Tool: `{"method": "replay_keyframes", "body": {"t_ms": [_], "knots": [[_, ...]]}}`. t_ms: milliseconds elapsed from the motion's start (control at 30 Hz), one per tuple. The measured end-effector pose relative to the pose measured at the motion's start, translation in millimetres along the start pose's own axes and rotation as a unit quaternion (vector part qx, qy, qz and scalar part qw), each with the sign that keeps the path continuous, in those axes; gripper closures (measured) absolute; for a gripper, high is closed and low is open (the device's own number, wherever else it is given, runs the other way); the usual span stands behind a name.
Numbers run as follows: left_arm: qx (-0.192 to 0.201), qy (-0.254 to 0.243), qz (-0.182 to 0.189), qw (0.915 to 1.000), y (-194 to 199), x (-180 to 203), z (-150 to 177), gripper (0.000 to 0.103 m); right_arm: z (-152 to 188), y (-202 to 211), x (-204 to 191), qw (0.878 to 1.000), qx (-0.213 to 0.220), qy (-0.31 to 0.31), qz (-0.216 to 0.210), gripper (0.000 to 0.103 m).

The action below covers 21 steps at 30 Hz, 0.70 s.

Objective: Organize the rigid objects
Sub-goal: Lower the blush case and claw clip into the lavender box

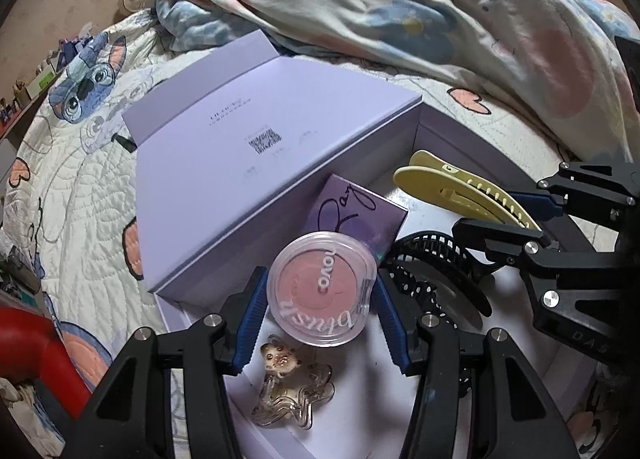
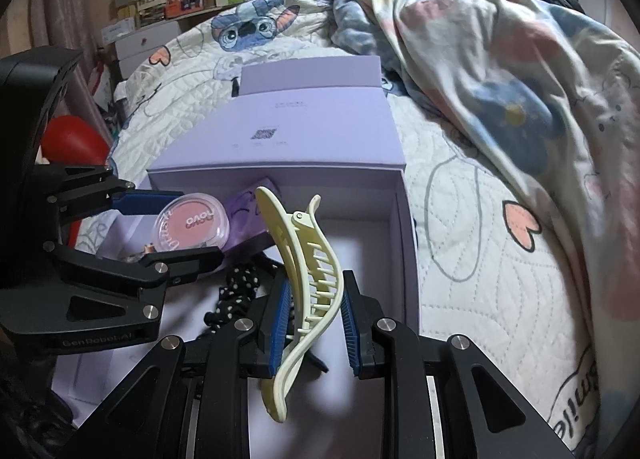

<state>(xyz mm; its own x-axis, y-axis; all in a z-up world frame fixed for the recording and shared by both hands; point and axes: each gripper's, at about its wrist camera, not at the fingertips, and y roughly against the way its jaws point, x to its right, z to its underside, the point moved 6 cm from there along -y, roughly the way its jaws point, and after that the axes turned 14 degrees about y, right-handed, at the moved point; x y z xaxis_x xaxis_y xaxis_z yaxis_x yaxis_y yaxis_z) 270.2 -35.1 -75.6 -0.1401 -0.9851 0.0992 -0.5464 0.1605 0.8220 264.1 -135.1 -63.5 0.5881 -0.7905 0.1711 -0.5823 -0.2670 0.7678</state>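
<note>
Left gripper (image 1: 320, 291): jaws squeezed on the round blush pot (image 1: 322, 289), lid facing up.
Right gripper (image 2: 316, 323): jaws pinching the yellow hair clip (image 2: 308, 279), long way pointing away, over the purple box (image 2: 404, 219).

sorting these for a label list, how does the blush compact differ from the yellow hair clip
The blush compact is round, clear-lidded and pink inside; the yellow hair clip is long, curved, toothed and opaque. The compact sits between the left gripper's pads, the clip between the right gripper's. Both are rigid and held over the open lilac box.
</note>
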Motion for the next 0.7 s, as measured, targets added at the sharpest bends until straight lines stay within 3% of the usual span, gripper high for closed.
{"method": "replay_keyframes", "body": {"t_ms": [600,700], "knots": [[0.005,0.007,-0.02,0.9998,-7.0,-0.2,1.5,0.051,3.0,-10.0,-2.0,0.999,-0.032,0.008,0.006,0.078],[0.01,0.015,-0.007,0.9998,-2.1,-2.5,2.5,0.051,1.9,-9.0,-3.9,0.999,-0.032,0.01,0.001,0.07]]}}
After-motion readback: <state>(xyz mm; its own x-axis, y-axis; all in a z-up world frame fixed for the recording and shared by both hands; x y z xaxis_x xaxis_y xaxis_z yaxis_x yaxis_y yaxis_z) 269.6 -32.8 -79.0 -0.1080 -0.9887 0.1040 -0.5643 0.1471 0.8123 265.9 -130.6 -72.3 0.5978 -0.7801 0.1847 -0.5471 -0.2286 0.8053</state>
